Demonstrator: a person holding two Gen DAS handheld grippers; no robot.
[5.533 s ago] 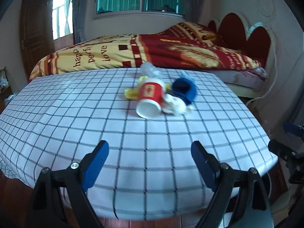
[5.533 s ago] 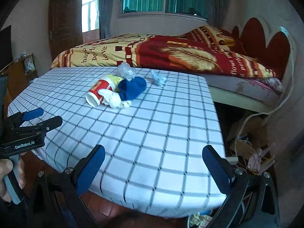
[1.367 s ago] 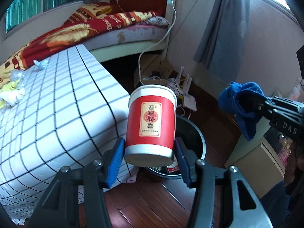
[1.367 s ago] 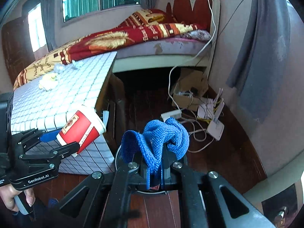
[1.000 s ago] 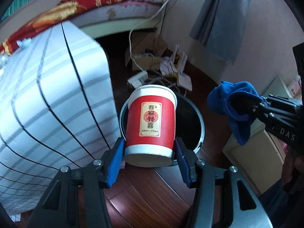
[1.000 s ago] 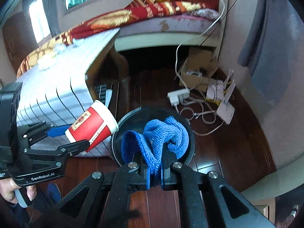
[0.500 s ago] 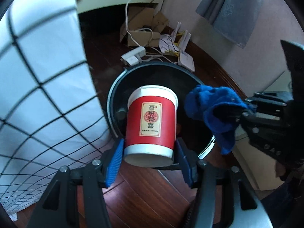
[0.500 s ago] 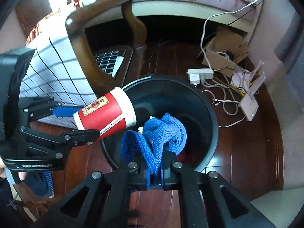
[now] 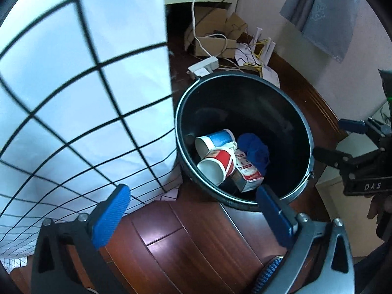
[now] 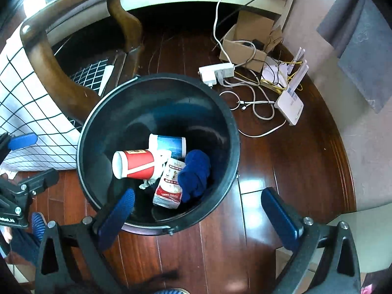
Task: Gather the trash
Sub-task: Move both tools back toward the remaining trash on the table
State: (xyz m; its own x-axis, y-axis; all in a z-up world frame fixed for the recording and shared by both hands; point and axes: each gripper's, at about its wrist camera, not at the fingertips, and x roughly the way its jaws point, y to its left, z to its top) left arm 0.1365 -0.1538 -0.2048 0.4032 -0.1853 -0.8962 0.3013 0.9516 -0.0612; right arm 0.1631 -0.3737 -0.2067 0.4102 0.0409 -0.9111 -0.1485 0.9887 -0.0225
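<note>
Both our claws, left claw (image 9: pixel 193 216) and right claw (image 10: pixel 196 212), have just sprung wide, empty; red paper cup (image 10: pixel 133 164) and blue cloth (image 10: pixel 196 175) lie in the black bin (image 10: pixel 83 132). Risk: claws clipping its rim on withdrawal.

Each hand-held gripper (image 9: pixel 193 216) has a black frame, silver screws and blue ribbed pads (image 9: pixel 110 218).

cup (image 10: pixel 133 164), cloth (image 10: pixel 196 175) in bin (image 10: pixel 98 112) | table (image 10: pixel 22 93) left
</note>
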